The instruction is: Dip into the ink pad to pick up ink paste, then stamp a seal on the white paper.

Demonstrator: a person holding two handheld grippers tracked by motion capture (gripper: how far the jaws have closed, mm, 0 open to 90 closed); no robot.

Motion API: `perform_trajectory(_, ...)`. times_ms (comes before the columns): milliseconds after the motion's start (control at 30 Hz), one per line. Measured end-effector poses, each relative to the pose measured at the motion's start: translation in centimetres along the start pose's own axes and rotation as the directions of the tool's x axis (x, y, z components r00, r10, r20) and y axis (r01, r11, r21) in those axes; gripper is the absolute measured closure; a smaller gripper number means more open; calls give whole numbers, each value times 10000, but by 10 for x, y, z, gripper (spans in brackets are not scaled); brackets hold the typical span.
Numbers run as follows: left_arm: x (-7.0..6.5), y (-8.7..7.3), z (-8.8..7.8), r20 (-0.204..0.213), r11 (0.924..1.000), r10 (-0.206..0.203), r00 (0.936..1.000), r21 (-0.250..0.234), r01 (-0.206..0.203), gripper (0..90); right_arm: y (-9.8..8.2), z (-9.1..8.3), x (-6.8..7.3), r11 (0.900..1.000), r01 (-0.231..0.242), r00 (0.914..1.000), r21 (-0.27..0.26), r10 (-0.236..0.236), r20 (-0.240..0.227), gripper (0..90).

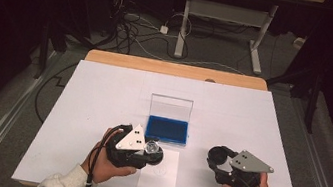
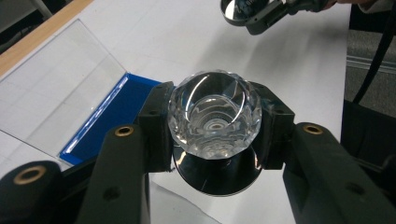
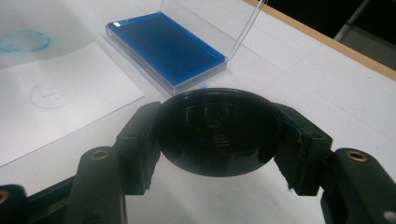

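Stamp [image 1: 152, 148] and ink pad [image 1: 167, 129] set the geometry in the high view: the left tool [image 1: 147, 152] holds the crystal-topped stamp above the near middle of the bench [image 1: 103, 93], just over the top edge of a white paper sheet [image 1: 157, 178], with the open blue pad directly beyond it toward the far edge, so the left hand is far nearer to pad and paper than the right. The right tool [image 1: 219, 157] hangs toward the near right corner, clamped on a round black cap [image 1: 218, 156]. In the left gripper view, both jaws press the sides of the faceted clear knob [image 2: 214, 114], glassy and round, with a dark glossy disc [image 2: 219, 175] below it as the stamp's base; the stamp's axis runs roughly upright between the jaws, and the pad's blue felt [image 2: 112, 116] lies to the left under its clear hinged lid [image 2: 56, 88]. In the right gripper view, the jaws are closed tight on the smooth black cap [image 3: 217, 133]; beyond it the pad [image 3: 166, 49] sits in its transparent case, and the paper [image 3: 60, 107] bears a faint round blue print [image 3: 52, 94].
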State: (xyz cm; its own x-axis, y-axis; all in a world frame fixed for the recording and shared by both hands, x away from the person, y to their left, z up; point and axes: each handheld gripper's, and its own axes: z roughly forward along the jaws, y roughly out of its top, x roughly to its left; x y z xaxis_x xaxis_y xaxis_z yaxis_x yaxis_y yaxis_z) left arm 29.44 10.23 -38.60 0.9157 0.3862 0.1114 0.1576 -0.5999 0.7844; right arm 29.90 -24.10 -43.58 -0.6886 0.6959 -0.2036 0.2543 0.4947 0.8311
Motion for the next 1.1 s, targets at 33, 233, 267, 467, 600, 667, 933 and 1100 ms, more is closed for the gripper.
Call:
perform_trajectory(33, 0, -1, 1, 18, 10000, 24, 10000, 15, -24, 544, 0, 0, 0, 10000, -17, 10000, 15, 17, 18, 381)
perform_trajectory(233, -1, -1, 4, 171, 10000, 63, 9998, 33, -64, 544, 0, 0, 2, 9999, 38, 10000, 99, -38, 34, 381)
perform_trajectory(267, -1, 0, 4, 190, 9999, 99, 9998, 39, -100, 544, 0, 0, 1, 10000, 4, 10000, 80, -4, 30, 381)
perform_trajectory(467, -1, -1, 5, 444, 10000, -7, 9990, -51, 9, 544, -3, 1, -1, 9999, -93, 9999, 130, 92, 73, 381)
perform_trajectory(600, -6, 0, 7, 471, 10000, 67, 9989, 37, -69, 544, -1, 0, 1, 10000, -67, 10000, 65, 67, 23, 381)
perform_trajectory(667, -7, 1, 10, 571, 9999, 84, 9983, 63, -88, 544, -1, 1, 2, 10000, -91, 9999, 7, 91, -86, 381)
perform_trajectory(933, -10, -7, 25, 686, 9994, 100, 9976, 318, -123, 544, -1, 1, 5, 10000, -21, 9997, -30, 20, -253, 381)
perform_trajectory(1100, -7, -16, 39, 617, 9978, 148, 9980, 641, -188, 544, -1, 4, 6, 10000, 26, 9993, 24, -25, -372, 381)
